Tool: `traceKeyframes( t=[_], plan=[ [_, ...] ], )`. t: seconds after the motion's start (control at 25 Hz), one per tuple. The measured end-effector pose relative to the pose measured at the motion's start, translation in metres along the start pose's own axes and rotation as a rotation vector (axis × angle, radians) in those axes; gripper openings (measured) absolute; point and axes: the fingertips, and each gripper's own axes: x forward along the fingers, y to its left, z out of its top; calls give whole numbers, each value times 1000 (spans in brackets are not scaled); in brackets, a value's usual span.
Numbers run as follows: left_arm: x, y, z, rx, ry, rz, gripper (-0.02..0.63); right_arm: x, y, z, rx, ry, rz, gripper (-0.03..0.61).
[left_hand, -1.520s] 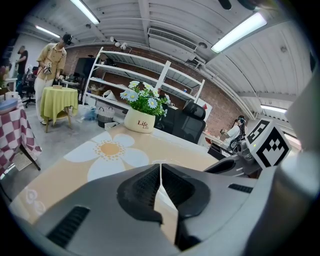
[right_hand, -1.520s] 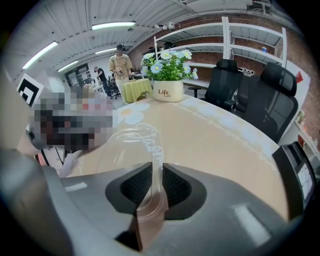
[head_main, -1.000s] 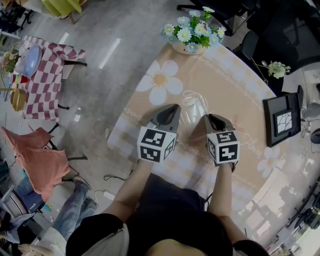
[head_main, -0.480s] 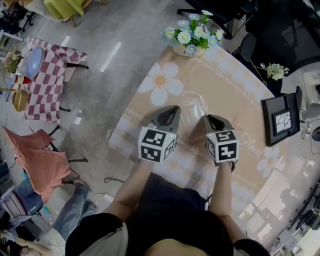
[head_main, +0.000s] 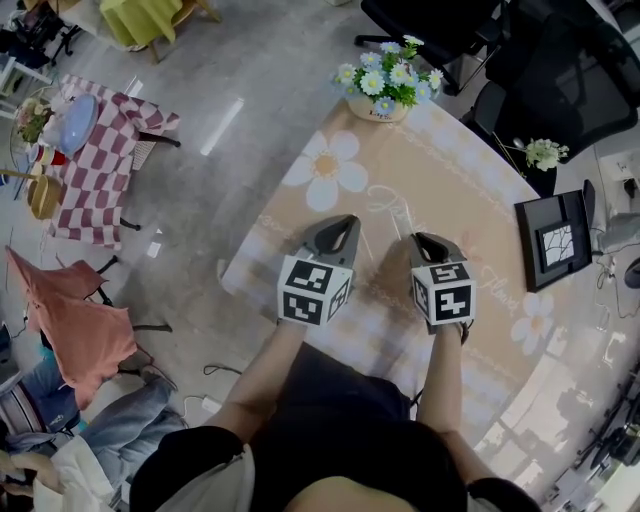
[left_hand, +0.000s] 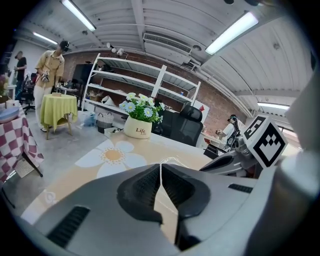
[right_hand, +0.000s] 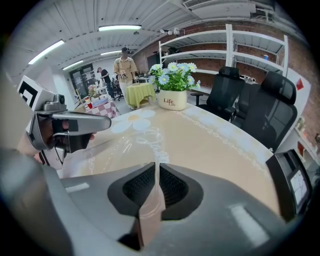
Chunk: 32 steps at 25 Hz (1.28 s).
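A clear plastic film (head_main: 384, 222) hangs between my two grippers above a beige tablecloth (head_main: 470, 210) printed with white daisies. My left gripper (head_main: 344, 224) is shut on one edge of the film (left_hand: 172, 160). My right gripper (head_main: 421, 241) is shut on the other edge. In the right gripper view the film (right_hand: 125, 146) stretches from the jaws of the right gripper (right_hand: 156, 173) toward the left gripper (right_hand: 67, 126). In the left gripper view, the left gripper (left_hand: 160, 173) pinches a thin pale edge, with the right gripper's marker cube (left_hand: 265, 142) beside it.
A white pot of daisies (head_main: 384, 86) stands at the table's far end. A black tablet (head_main: 549, 240) lies at the right edge, with a small flower sprig (head_main: 543, 152) near it. Black office chairs (head_main: 530, 60) stand behind. A checkered table (head_main: 90, 150) is on the left floor.
Both grippers have risen a little while holding the film. The film, which bulged up between them before, now lies drawn out flatter. The head view has shifted slightly.
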Motion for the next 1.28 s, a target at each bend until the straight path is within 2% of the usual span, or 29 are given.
traceKeyframes(
  t=[0.36, 0.72, 0.92, 1.28],
  plan=[
    [-24, -14, 2, 30, -38, 1, 18, -25, 8, -2, 18, -52, -17, 31],
    [-53, -22, 1, 68, -64, 2, 18, -50, 20, -14, 88, -113, -25, 32],
    [-67, -28, 7, 103, -80, -6, 18, -69, 23, -12, 141, -180, -33, 32],
    [-79, -52, 24, 178, -120, -69, 18, -112, 14, -3, 185, -308, -112, 34]
  ],
)
